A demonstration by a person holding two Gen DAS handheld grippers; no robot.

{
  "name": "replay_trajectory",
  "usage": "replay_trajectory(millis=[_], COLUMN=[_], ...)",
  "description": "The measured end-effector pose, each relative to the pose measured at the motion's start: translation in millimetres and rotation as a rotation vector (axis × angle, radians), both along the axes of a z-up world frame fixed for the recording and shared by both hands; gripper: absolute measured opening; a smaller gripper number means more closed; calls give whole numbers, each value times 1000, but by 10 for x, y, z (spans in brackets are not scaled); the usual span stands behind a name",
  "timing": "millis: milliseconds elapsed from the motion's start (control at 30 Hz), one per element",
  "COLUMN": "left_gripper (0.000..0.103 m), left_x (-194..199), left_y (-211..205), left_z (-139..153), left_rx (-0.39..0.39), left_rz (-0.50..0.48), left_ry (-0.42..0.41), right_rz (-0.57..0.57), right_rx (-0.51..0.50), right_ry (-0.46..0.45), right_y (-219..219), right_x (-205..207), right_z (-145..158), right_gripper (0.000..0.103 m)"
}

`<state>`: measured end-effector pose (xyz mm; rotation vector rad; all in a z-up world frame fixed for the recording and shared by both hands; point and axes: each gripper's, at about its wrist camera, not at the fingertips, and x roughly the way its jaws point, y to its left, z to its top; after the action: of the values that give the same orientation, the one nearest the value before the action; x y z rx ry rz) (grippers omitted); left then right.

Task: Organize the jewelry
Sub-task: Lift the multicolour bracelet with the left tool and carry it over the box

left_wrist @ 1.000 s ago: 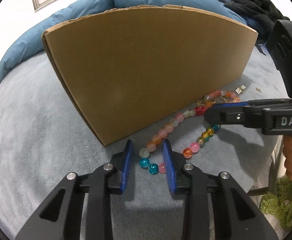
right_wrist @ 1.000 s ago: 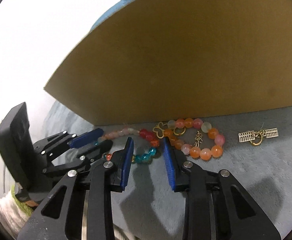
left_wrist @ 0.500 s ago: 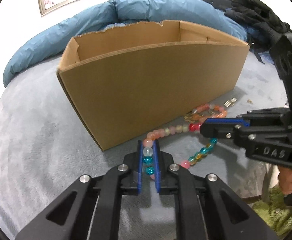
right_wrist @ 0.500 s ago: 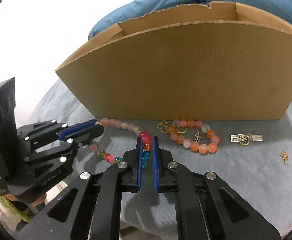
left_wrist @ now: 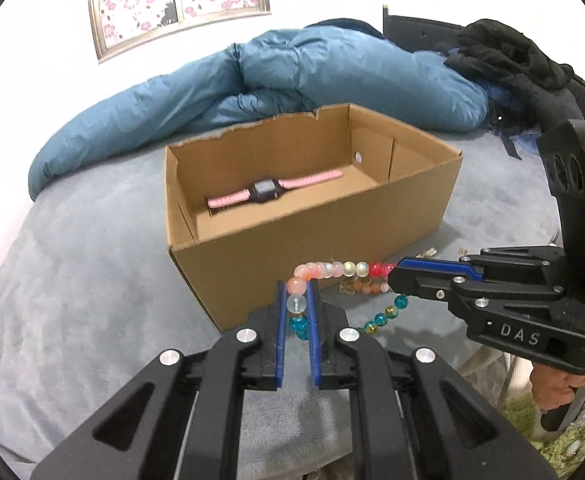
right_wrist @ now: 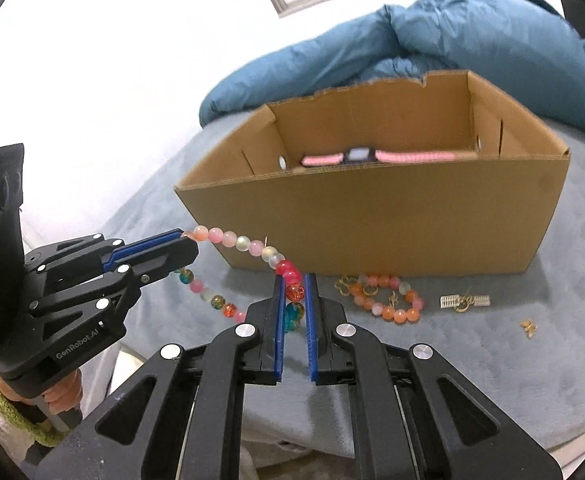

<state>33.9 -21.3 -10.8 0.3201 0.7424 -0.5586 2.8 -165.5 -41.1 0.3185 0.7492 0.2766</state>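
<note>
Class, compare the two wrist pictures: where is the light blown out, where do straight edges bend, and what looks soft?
Left wrist view: the wall is blown out white, and the cardboard box bulges from fisheye distortion. Right wrist view: the upper left is overexposed, the box rim bows, and the small gold charms look soft.

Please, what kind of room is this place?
Probably a bedroom: a blue duvet lies bunched on a grey plush bed cover, dark clothes are piled behind, and a floral framed picture hangs above.
</note>
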Motion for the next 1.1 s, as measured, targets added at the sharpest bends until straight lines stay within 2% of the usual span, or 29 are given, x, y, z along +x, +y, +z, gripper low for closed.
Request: replay_trajectory(millis=[300,433,767,1100], left_gripper=[9,9,9,9], left_x=[-163,-174,-183,-199], left_y=[-114,-150,-209,-248], left_z=[244,281,338,558], left_rx=[13,16,21,-7], left_rz=[-15,-17,-30,-40], left_ry=[-57,-68,-86,-138], right_rz=[-16,-25,-34,-27], right_rx=[8,10,11,-10], right_ry=[-73,-87,-111,-177], right_y=[-107,-87,-161,-198], right_x=[-170,-74,-152,-169], right_z=[220,233,301,527], right_gripper=[7,7,7,7])
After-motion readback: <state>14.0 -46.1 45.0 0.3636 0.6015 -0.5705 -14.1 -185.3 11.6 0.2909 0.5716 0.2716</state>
